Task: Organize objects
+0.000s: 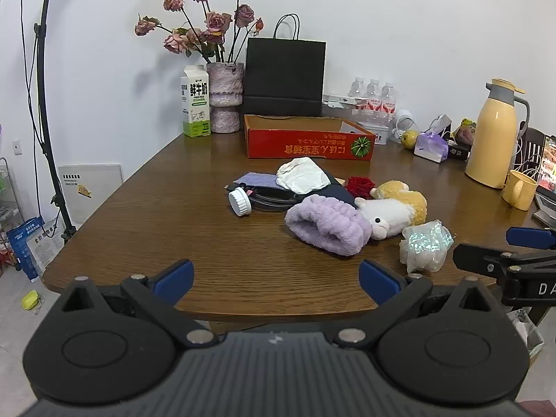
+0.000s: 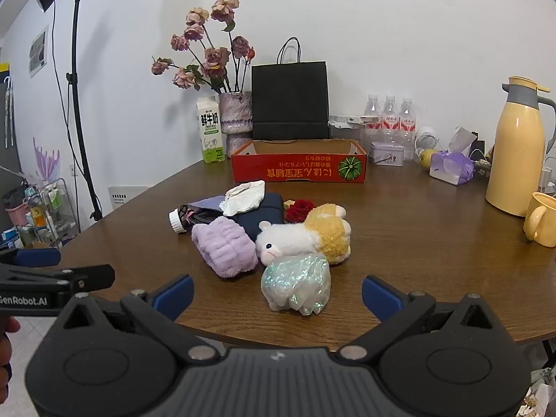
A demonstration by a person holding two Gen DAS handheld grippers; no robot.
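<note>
Both grippers hover at the table's (image 2: 399, 243) near edge, left gripper (image 1: 276, 281) and right gripper (image 2: 277, 295) jaws wide apart on nothing, iridescent bag (image 2: 297, 286) just ahead at 12 o'clock of the right, plush sheep (image 2: 302, 236) and purple headband (image 2: 224, 246) behind, red box (image 2: 299, 168) farther at 12.

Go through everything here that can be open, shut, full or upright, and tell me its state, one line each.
left tool: open, holding nothing
right tool: open, holding nothing
red box: open on top, inside looks bare
black paper bag: upright
milk carton: upright, closed
yellow jug: upright, lid shut
water bottles: upright
white plush toy: lying down
</note>
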